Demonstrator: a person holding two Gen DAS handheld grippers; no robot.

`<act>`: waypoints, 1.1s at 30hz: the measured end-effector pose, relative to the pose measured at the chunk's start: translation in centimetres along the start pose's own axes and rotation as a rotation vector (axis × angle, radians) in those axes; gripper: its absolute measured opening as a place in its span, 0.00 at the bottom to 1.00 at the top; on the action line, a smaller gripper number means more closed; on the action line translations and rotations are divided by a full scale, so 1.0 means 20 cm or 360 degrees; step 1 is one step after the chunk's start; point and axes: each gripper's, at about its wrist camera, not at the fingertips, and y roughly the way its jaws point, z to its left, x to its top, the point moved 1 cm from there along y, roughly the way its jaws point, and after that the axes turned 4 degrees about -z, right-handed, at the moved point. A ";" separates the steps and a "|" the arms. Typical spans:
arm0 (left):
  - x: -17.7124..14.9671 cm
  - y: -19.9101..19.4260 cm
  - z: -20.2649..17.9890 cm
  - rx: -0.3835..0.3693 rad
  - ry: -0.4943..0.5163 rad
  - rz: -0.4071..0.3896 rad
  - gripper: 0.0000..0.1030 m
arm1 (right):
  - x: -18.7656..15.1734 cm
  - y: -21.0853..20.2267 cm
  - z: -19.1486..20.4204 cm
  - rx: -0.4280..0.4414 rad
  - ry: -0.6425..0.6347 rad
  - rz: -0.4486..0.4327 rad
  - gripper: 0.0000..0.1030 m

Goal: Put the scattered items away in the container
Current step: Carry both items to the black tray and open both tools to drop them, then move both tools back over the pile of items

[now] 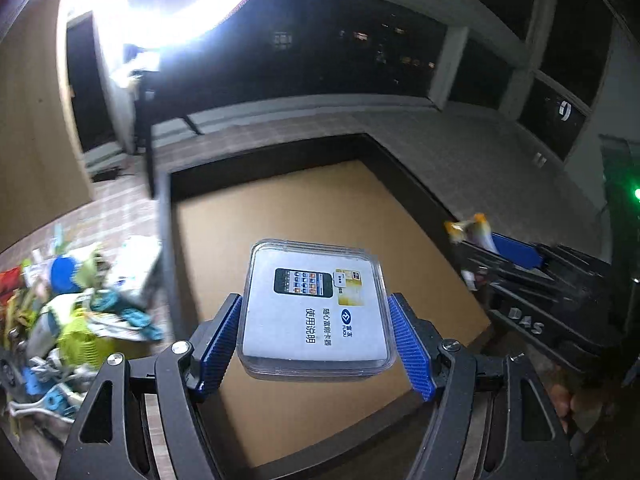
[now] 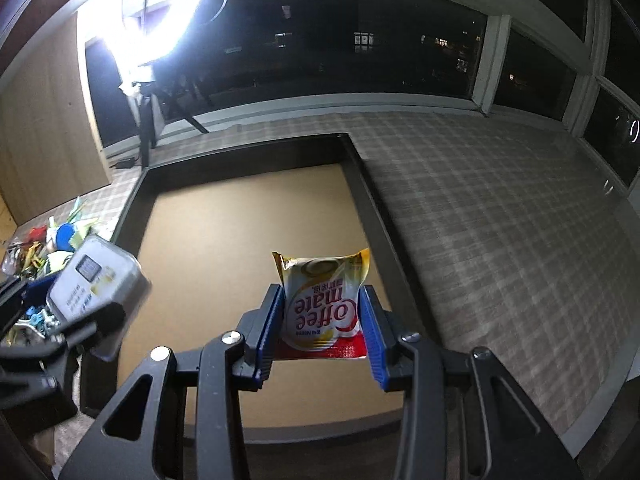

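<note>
The left claw [image 1: 316, 344] clasps a clear case [image 1: 314, 310] above the tray [image 1: 264, 152]; the right claw [image 2: 322, 328] has a sachet [image 2: 322, 300] between its pads, also above the tray. Judgement: lower both toward the tray's floor before letting go, so neither bounces out. The pile [image 1: 68, 312] waits left of the tray.

Black two-finger grippers with blue pads

Left gripper [image 1: 316, 344] and right gripper [image 2: 322, 332]: black angular linkage arms, silver round screws at pivots, ribbed blue pads [image 1: 412, 348].
</note>
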 end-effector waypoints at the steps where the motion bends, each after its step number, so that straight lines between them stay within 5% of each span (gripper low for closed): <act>1: 0.00 0.01 -0.02 0.0003 0.0013 0.0013 0.69 | 0.00 0.02 -0.01 0.0006 -0.0002 0.0014 0.56; 3: 0.01 0.02 -0.05 0.0041 0.0053 0.0009 0.74 | 0.01 0.04 -0.03 -0.0051 0.0024 0.0018 0.77; 16: -0.05 -0.18 0.24 0.0232 0.0046 -0.0081 0.74 | 0.06 0.00 0.11 0.0106 0.0105 -0.0054 0.77; 25: -0.23 -0.55 0.92 0.0446 0.0018 -0.0132 0.74 | 0.06 -0.17 0.56 0.0294 0.0011 -0.0138 0.77; 33: -0.39 -0.77 1.58 0.0615 -0.0033 -0.0108 0.73 | -0.08 -0.24 1.03 0.0411 -0.0115 -0.0063 0.77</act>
